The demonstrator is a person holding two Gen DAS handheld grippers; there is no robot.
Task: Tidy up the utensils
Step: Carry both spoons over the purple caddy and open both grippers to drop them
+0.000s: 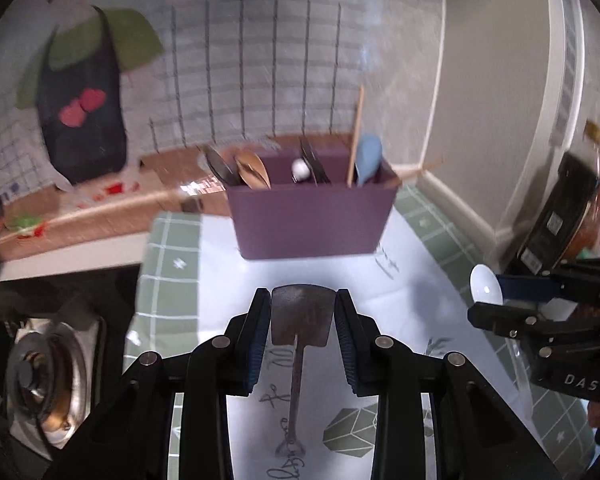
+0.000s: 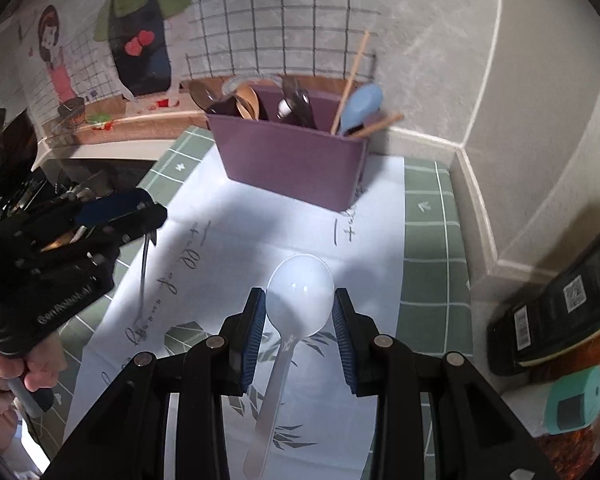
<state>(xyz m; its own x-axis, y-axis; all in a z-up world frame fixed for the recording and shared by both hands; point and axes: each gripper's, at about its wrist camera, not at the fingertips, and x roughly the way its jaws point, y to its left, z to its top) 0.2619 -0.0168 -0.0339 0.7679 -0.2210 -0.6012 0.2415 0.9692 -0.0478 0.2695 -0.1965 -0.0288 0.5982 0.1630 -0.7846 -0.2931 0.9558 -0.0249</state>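
Left gripper [image 1: 302,312]: fingers clamp a dark metal spatula [image 1: 302,316] by its blade, handle hanging toward the counter [image 1: 380,280]. Right gripper [image 2: 299,312]: fingers pinch a white spoon [image 2: 300,300] at the bowl. Both face the purple caddy [image 2: 296,160] behind, likely their destination.

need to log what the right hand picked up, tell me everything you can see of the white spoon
The white spoon looks like glossy, slightly translucent plastic: a broad rounded bowl and a long flat handle trailing down toward the camera. The right gripper is shut on the bowl, blue pads pressing its two sides. It appears lifted off the white mat, bowl end pointing toward the purple utensil holder.
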